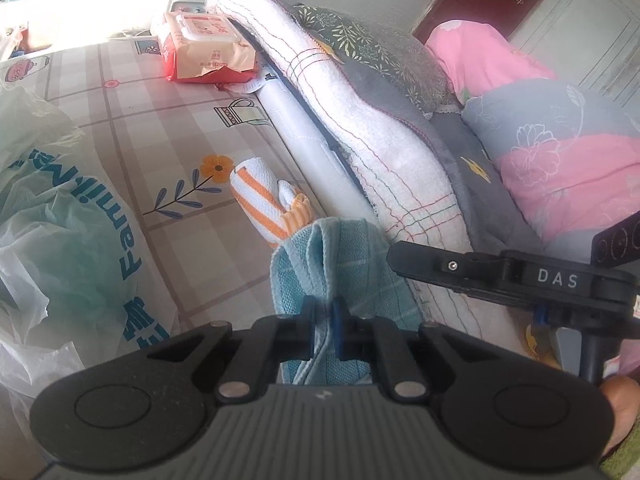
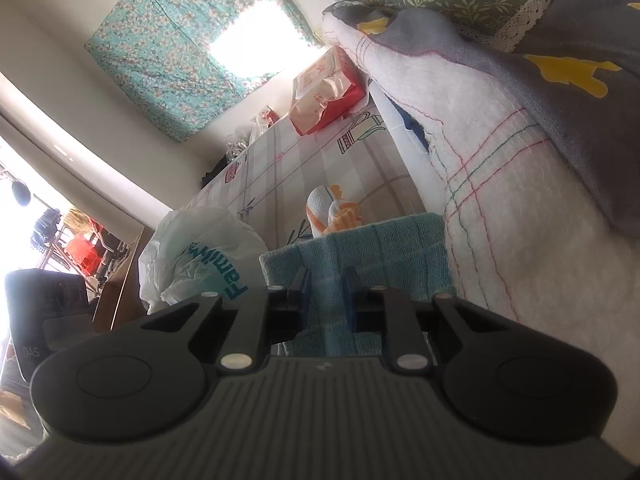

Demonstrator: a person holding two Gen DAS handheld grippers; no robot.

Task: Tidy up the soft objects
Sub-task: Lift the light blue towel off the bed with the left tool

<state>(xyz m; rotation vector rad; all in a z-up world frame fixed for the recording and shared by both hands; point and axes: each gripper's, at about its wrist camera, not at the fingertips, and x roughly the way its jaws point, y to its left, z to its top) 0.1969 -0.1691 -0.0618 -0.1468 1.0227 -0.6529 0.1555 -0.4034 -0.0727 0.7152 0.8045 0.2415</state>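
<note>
Both grippers, left [image 1: 325, 330] and right [image 2: 327, 300], clamp a blue cloth [image 1: 340, 256] held above the patterned table [image 1: 168, 148], near the rolled striped towel [image 1: 264, 200]; even tension should keep folds neat.

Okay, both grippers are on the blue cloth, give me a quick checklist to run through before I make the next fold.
1. Left gripper shut on the blue checked cloth: ok, fabric sits between its fingers.
2. Right gripper shut on the same cloth: ok.
3. Cloth flat between the grips: not ok, it looks bunched at the left grip.
4. Orange-striped white cloth apart from the blue one: cannot tell, they overlap in both views.
5. Bare tablecloth ahead to lay it on: ok.
6. Plastic bag out of the way: ok, it lies off to the side.
</note>
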